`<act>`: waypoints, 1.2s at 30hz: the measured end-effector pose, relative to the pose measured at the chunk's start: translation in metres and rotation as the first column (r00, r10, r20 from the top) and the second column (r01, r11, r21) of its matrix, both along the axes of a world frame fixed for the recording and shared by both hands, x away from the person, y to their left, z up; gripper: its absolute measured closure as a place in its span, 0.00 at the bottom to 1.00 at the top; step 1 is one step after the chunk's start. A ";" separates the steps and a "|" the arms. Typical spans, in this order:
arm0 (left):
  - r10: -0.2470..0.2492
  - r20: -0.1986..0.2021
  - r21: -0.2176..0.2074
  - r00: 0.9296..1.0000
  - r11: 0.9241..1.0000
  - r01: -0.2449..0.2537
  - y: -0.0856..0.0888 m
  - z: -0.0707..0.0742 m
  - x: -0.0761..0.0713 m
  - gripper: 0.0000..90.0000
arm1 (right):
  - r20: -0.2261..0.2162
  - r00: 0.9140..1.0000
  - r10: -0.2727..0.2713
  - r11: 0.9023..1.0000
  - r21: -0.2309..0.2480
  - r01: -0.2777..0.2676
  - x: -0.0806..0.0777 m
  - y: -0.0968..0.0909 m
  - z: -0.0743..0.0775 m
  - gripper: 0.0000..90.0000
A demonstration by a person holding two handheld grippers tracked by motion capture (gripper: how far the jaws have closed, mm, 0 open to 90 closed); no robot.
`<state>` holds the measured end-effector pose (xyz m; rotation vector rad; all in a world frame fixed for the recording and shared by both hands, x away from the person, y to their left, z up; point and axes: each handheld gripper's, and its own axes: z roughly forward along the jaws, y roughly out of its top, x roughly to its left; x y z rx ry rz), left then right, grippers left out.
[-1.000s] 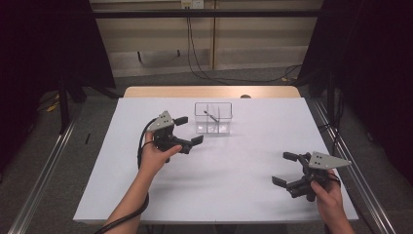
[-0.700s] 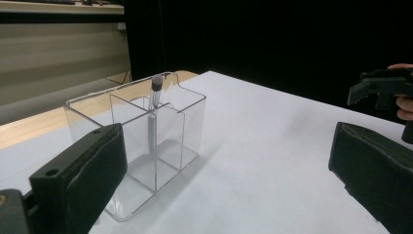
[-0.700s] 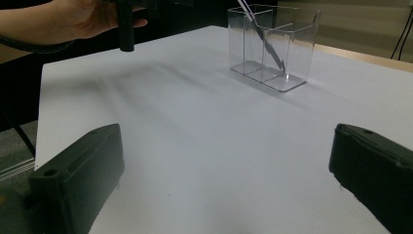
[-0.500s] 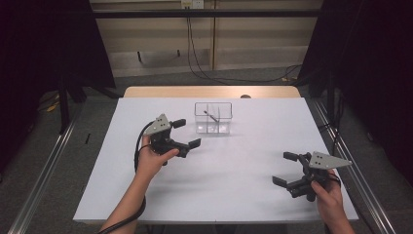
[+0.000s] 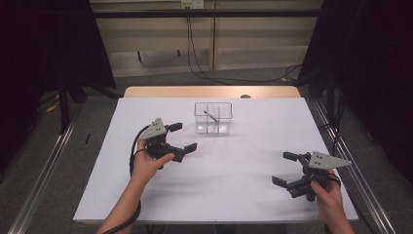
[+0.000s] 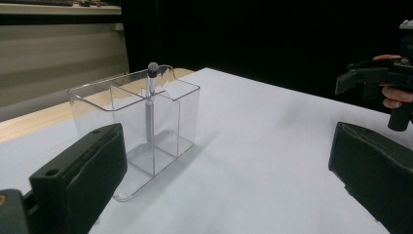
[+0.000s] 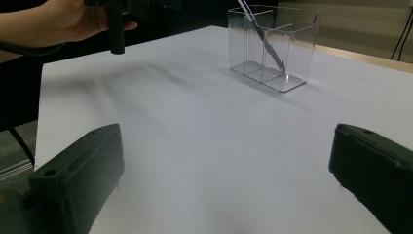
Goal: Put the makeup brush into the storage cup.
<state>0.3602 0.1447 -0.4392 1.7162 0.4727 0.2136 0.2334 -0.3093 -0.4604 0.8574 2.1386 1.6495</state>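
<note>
1. Clear divided organizer (image 5: 213,118) stands upper centre of the high view on the white table (image 5: 234,195), up and to the right of the left gripper (image 5: 179,137) and nearer to it; its long side runs left to right across the frame.
2. Left gripper: jaws spread wide, holding nothing, aimed toward the organizer.
3. Right gripper (image 5: 285,168), lower right and well apart from the organizer, is likewise spread and empty.
4. Pen-like stick (image 6: 151,100) stands in a rear compartment, long axis nearly upright, leaning on a divider, rounded tip (image 6: 153,68) just above the rim.
</note>
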 end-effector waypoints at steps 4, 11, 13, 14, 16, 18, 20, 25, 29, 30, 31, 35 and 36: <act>0.001 0.000 0.003 1.000 1.000 -0.001 0.003 -0.001 -0.001 0.01 | 0.000 1.000 0.000 1.000 0.000 0.000 0.000 0.000 0.000 0.00; 0.006 -0.002 -0.003 1.000 1.000 -0.006 0.007 -0.003 -0.004 0.00 | 0.000 1.000 0.001 1.000 -0.001 -0.001 0.000 0.000 0.000 0.00; 0.006 -0.002 -0.002 1.000 1.000 -0.006 0.007 -0.003 -0.004 0.01 | -0.001 1.000 0.001 1.000 0.000 -0.001 0.000 0.000 0.000 0.00; 0.005 0.005 0.006 1.000 1.000 -0.005 0.008 -0.003 -0.005 0.01 | -0.001 1.000 0.001 1.000 -0.001 -0.001 0.000 0.000 0.000 0.00; 0.006 0.004 0.003 1.000 1.000 -0.006 0.009 -0.003 -0.006 0.01 | 0.000 1.000 0.001 1.000 -0.001 -0.001 0.000 0.000 0.000 0.00; 0.006 0.007 0.003 1.000 1.000 -0.006 0.010 -0.003 -0.006 0.00 | 0.000 1.000 0.000 1.000 -0.002 0.000 0.000 0.000 0.000 0.00; 0.003 0.007 0.003 1.000 1.000 -0.003 0.011 -0.003 -0.008 0.01 | -0.001 1.000 0.000 1.000 -0.002 0.000 0.000 0.000 0.000 0.00; 0.000 0.005 0.009 1.000 1.000 0.000 0.013 -0.004 -0.010 0.01 | -0.002 1.000 0.002 1.000 -0.003 -0.002 0.000 0.000 -0.001 0.00; 0.008 0.008 0.004 1.000 1.000 -0.008 0.016 -0.005 -0.012 0.01 | -0.001 1.000 -0.001 1.000 -0.003 0.001 0.000 0.000 -0.001 0.00; 0.009 0.007 0.004 1.000 1.000 -0.009 0.017 -0.005 -0.012 0.01 | -0.001 1.000 -0.001 1.000 -0.001 0.001 0.000 0.000 -0.001 0.00; 0.009 0.007 0.004 1.000 1.000 -0.009 0.017 -0.005 -0.012 0.01 | -0.001 1.000 -0.001 1.000 -0.001 0.001 0.000 0.000 0.000 0.00; 0.014 0.009 0.013 1.000 1.000 -0.014 0.020 -0.005 -0.014 0.01 | -0.001 1.000 -0.002 1.000 -0.002 0.002 0.000 0.000 -0.001 0.00; 0.016 0.005 0.009 1.000 1.000 -0.016 0.022 -0.006 -0.015 0.01 | 0.001 1.000 -0.002 1.000 -0.002 0.002 0.000 0.000 0.000 0.00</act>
